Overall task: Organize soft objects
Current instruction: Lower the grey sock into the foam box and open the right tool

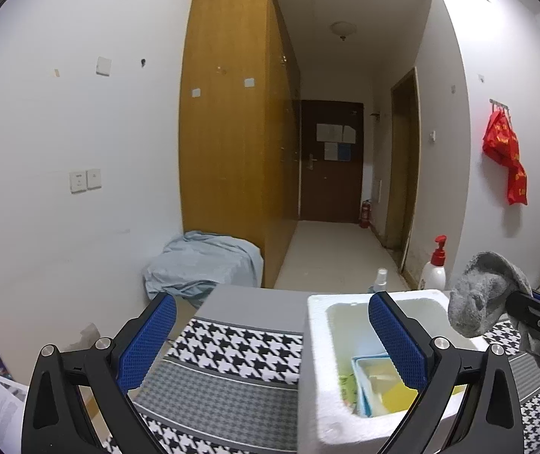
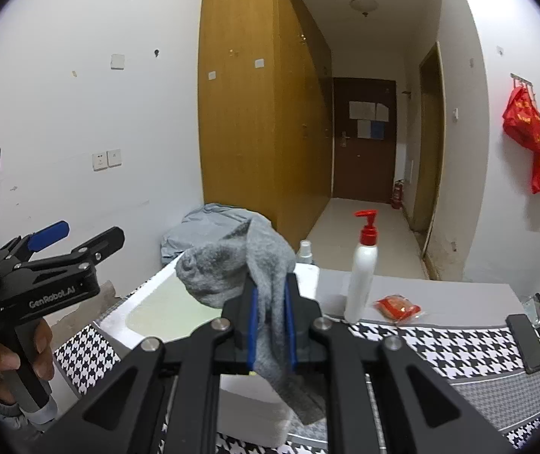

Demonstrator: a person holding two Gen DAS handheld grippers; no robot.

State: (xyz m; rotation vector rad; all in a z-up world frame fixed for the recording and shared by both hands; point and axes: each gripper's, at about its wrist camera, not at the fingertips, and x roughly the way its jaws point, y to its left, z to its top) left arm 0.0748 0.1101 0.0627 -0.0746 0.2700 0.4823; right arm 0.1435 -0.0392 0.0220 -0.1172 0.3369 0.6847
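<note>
My right gripper (image 2: 270, 317) is shut on a grey sock (image 2: 239, 268), which droops over the far right rim of a white foam box (image 2: 255, 408). In the left wrist view the sock (image 1: 481, 295) hangs from the right gripper (image 1: 512, 302) at the box's right edge. My left gripper (image 1: 272, 340) is open and empty above the box's (image 1: 313, 340) left side. In the right wrist view the left gripper (image 2: 92, 234) is held at the far left. The box holds a blue and yellow item (image 1: 376, 382).
The box stands on a houndstooth cloth (image 1: 232, 344) on a grey table (image 2: 440, 302). A white pump bottle with a red top (image 2: 362, 268), a small spray bottle (image 2: 304, 251) and a red packet (image 2: 396, 306) stand behind it. A light blue bundle (image 1: 202, 265) lies by the wardrobe.
</note>
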